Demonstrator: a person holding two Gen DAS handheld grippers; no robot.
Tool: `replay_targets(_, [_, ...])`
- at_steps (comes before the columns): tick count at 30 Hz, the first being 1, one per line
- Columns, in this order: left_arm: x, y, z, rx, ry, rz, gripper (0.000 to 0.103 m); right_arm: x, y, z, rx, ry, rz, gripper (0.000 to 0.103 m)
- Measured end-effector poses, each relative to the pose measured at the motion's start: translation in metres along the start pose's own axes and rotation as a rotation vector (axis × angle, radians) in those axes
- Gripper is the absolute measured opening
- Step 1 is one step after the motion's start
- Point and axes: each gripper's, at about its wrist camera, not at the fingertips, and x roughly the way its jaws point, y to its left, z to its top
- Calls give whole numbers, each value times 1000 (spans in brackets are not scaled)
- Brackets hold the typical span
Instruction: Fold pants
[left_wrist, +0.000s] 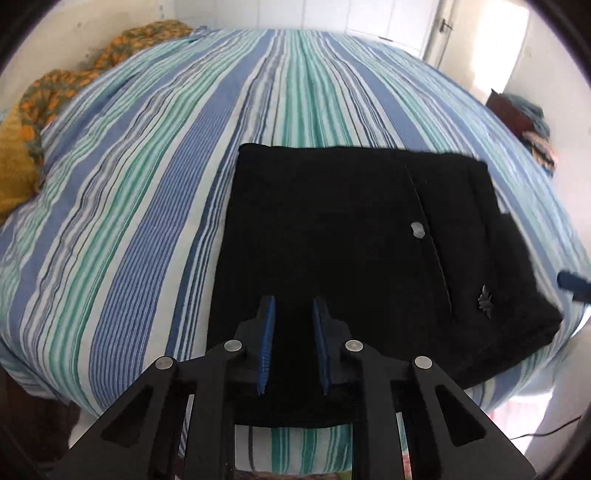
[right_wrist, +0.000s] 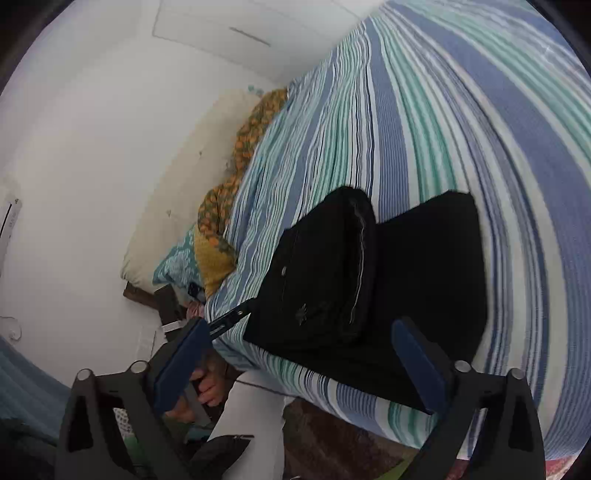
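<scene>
From my left tongs (left_wrist: 293, 343), I look steeply down onto the bed: the two blue-padded fingers (left_wrist: 266, 339) stand close together with a narrow gap, and I see no cloth pinched between them. They hang just over the near edge of the black pants (left_wrist: 351, 240), which lie folded into a flat, roughly square stack on the striped bedsheet (left_wrist: 147, 221), close to the bed's near edge. A small pale button (left_wrist: 417, 229) and a little embroidered mark (left_wrist: 484, 299) show on the top layer. At the far right rim a blurred blue tip of my right tongs (left_wrist: 570, 281) pokes in beside the stack.

My right tongs (right_wrist: 295, 365) are rolled hard over, so the bed runs slantwise through that view. Their jaws stand wide apart and hold nothing; the pants (right_wrist: 424, 277) sit beyond them, untouched. Below the left pad (right_wrist: 181, 369), fingers of a hand (right_wrist: 208, 391) show.

Farther off, an orange patterned cloth (left_wrist: 55, 92) is bunched along the bed's far side against the white wall (right_wrist: 92, 147).
</scene>
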Motion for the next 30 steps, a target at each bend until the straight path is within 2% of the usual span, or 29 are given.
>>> replay_targets(1, [-1, -7, -4, 21, -16, 9, 19, 15, 1, 6, 6, 56, -25, 65])
replay_targets(2, [-4, -7, -7, 16, -20, 0, 19, 29, 1, 12, -1, 111, -52, 62])
replay_targets(4, [-5, -4, -7, -20, -12, -28, 19, 53, 2, 22, -47, 179, -99, 62])
replay_targets(6, [-4, -1, -9, -33, -14, -40, 19, 76, 3, 28, -67, 248, -110, 57])
replay_targets(10, [-5, -2, -7, -12, -31, -11, 19, 116, 3, 31, -86, 371, -139, 45])
replay_targets(13, [-1, -2, -5, -9, -35, -2, 19, 130, -7, 29, -88, 471, -252, 40])
replay_targets(14, [-1, -4, -5, -4, -37, 4, 19, 132, -11, 32, -86, 486, -265, 40])
replay_targets(18, [2, -2, -2, 0, -40, 11, 20, 135, -20, 32, -54, 496, -214, 43])
replay_targets(19, [4, 0, 0, -4, -40, 11, 21, 136, -23, 31, -24, 506, -166, 41])
replay_targets(20, [4, 0, -1, -11, -42, 9, 22, 138, -25, 28, -14, 506, -132, 28])
replay_targets(23, [-3, 3, 5, -18, -34, -6, 23, 138, -23, 24, -8, 463, -119, 22])
replay_targets(25, [-18, 10, 11, -52, -46, -29, 34, 127, -12, 26, -15, 407, -81, 21])
replay_targets(28, [-51, 23, 19, -93, -119, -63, 47, 97, 8, 32, -37, 319, -10, 20])
replay_targets(30, [-68, 28, 22, -103, -158, -68, 50, 80, 23, 36, -69, 280, 4, 20])
